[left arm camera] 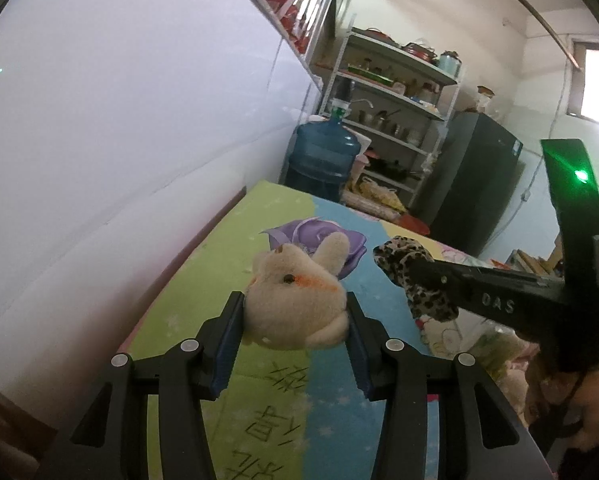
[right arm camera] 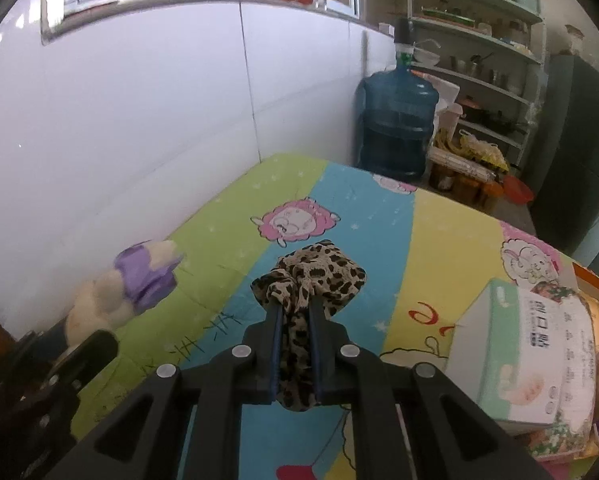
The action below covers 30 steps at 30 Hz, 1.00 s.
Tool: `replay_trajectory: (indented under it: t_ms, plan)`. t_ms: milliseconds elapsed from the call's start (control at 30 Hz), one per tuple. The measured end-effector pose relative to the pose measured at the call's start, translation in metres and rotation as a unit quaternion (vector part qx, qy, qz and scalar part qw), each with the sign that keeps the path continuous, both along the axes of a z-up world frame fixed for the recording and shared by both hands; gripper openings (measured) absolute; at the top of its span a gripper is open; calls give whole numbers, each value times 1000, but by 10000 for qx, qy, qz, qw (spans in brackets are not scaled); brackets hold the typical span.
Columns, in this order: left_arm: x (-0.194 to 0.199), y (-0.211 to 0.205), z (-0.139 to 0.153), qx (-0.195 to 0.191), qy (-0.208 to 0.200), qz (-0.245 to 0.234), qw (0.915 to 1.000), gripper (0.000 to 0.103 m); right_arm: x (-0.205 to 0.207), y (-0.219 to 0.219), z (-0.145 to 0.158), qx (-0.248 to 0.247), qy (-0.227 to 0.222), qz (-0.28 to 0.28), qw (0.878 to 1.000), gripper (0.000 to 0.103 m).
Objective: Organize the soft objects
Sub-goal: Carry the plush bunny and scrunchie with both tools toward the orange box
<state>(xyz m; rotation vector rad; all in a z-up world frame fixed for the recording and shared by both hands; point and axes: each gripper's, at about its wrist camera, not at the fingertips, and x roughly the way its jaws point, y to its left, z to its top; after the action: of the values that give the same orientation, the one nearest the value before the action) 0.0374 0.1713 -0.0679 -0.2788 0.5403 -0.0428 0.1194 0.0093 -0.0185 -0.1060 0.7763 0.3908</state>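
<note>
My left gripper [left arm camera: 295, 314] is shut on a cream plush toy [left arm camera: 295, 300] in a purple dress [left arm camera: 323, 240], held above the striped cartoon bedsheet [left arm camera: 203, 276]. My right gripper [right arm camera: 293, 312] is shut on a leopard-print cloth [right arm camera: 315, 276], which bunches out past the fingertips above the sheet [right arm camera: 439, 240]. In the left wrist view the right gripper [left arm camera: 413, 276] reaches in from the right with the leopard-print cloth [left arm camera: 403, 258] close beside the plush toy. In the right wrist view the plush toy [right arm camera: 111, 296] shows at the lower left, in its purple dress [right arm camera: 143, 276].
A white wall [left arm camera: 119, 140] runs along the bed's left side. A blue water jug [right arm camera: 397, 124], metal shelves [right arm camera: 483, 52] and a dark fridge [left arm camera: 479, 184] stand beyond the far end. A tissue box [right arm camera: 531, 356] lies on the bed at the right.
</note>
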Motion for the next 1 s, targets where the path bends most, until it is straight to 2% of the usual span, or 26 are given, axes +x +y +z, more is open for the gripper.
replay_trajectory:
  t_ms: [300,633,1000]
  plan:
    - [-12,-24,14,209,-80,-77,9997,49,-38,-17,16,369,-56,250,9990,12]
    - [-38,-59,26,484,-110,-299,9983,49,-86,-55,27,679,-85,310,9972,12]
    - [-66,-92,34,570,-147,-574,9966,49,-124,-100,27,909,-108,133,9957,12]
